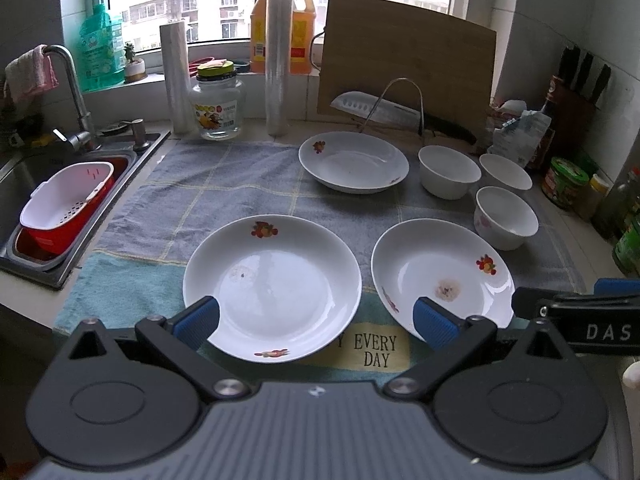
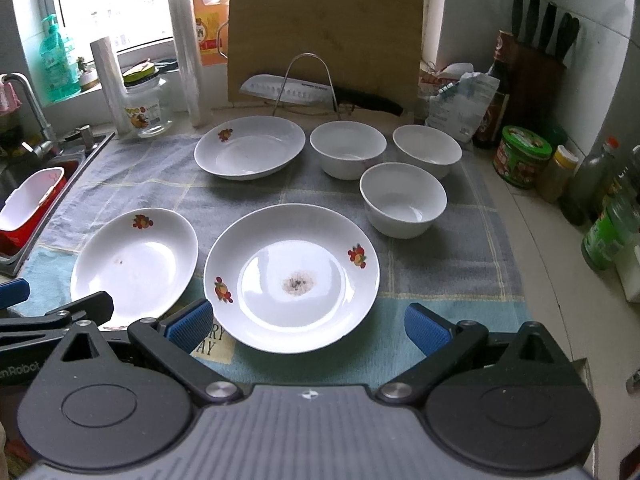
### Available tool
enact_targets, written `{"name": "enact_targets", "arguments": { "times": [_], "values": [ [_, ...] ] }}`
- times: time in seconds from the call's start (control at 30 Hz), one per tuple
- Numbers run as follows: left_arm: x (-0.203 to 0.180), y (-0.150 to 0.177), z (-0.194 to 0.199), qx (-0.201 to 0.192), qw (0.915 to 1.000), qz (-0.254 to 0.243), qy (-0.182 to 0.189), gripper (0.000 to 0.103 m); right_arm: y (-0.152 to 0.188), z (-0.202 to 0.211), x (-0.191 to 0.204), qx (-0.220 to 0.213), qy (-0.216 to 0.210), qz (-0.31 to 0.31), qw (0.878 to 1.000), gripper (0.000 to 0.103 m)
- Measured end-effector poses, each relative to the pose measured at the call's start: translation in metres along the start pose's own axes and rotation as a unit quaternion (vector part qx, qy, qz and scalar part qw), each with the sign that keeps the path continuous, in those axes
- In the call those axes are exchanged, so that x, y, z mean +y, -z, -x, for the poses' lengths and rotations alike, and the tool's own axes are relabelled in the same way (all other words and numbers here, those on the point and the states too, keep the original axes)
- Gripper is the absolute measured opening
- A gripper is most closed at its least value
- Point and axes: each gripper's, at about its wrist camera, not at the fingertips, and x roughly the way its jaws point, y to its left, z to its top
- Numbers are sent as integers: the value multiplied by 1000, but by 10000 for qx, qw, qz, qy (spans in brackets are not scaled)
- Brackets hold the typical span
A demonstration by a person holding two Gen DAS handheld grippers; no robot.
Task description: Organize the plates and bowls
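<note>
Three white plates with fruit prints and three white bowls lie on a towel. In the left wrist view the near left plate (image 1: 272,286) sits straight ahead of my open left gripper (image 1: 316,320), with the near right plate (image 1: 440,274) beside it. The far plate (image 1: 354,162) and bowls (image 1: 449,172) (image 1: 505,172) (image 1: 506,216) stand behind. My open right gripper (image 2: 310,326) hovers at the near rim of the stained plate (image 2: 292,276). The left plate (image 2: 134,262), far plate (image 2: 250,147) and bowls (image 2: 348,150) (image 2: 427,150) (image 2: 403,198) surround it. Both grippers hold nothing.
A sink (image 1: 24,168) with a red and white strainer basket (image 1: 66,204) lies left. A cutting board (image 2: 324,36), knife on a wire rack (image 2: 312,92), film rolls (image 1: 277,60), a jar (image 1: 218,100) and oil bottle (image 1: 280,20) line the back. Bottles and a knife block (image 2: 536,68) crowd the right.
</note>
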Motion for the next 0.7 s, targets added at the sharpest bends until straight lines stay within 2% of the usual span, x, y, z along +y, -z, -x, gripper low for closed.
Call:
{"name": "enact_targets", "arguments": {
  "times": [0.5, 0.7],
  "values": [
    [0, 5, 6, -251, 9995, 165, -74, 102, -2, -3, -4, -428, -635, 412, 9962, 103],
    [12, 11, 7, -319, 9990, 272, -162, 102, 2, -13, 7, -410, -891, 670, 9929, 103]
  ]
}}
